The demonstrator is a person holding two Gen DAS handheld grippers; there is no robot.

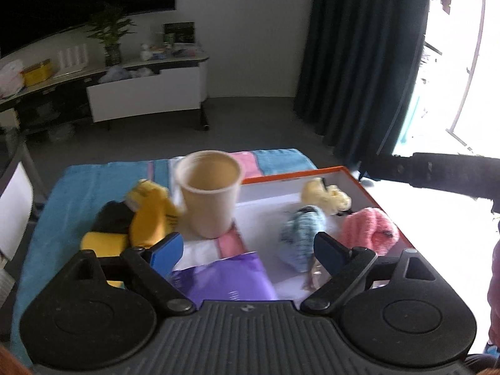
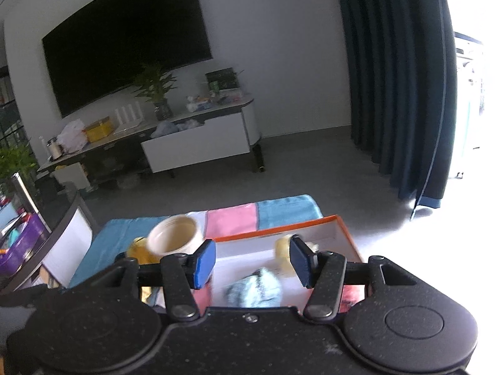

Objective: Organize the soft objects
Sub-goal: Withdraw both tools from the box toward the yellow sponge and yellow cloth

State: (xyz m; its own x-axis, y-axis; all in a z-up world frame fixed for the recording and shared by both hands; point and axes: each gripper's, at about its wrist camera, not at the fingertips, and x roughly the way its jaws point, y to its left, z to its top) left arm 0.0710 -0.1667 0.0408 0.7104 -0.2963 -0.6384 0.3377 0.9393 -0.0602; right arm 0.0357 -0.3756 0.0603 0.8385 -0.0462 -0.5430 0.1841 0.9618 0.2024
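Ahead of my left gripper (image 1: 248, 247) and right gripper (image 2: 252, 264), both spread apart and empty, blue (image 1: 301, 232), yellow (image 1: 325, 195) and pink (image 1: 370, 229) woolly pieces lie inside the orange-rimmed box (image 1: 292, 177), so next I probably reach left for the yellow-black sock (image 1: 150, 215).

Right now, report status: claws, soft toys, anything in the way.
Left claw open, empty. Right claw open, empty. Blue, pink, yellow knit toys in the orange-rimmed box. Yellow-black plush outside, beside paper cup.
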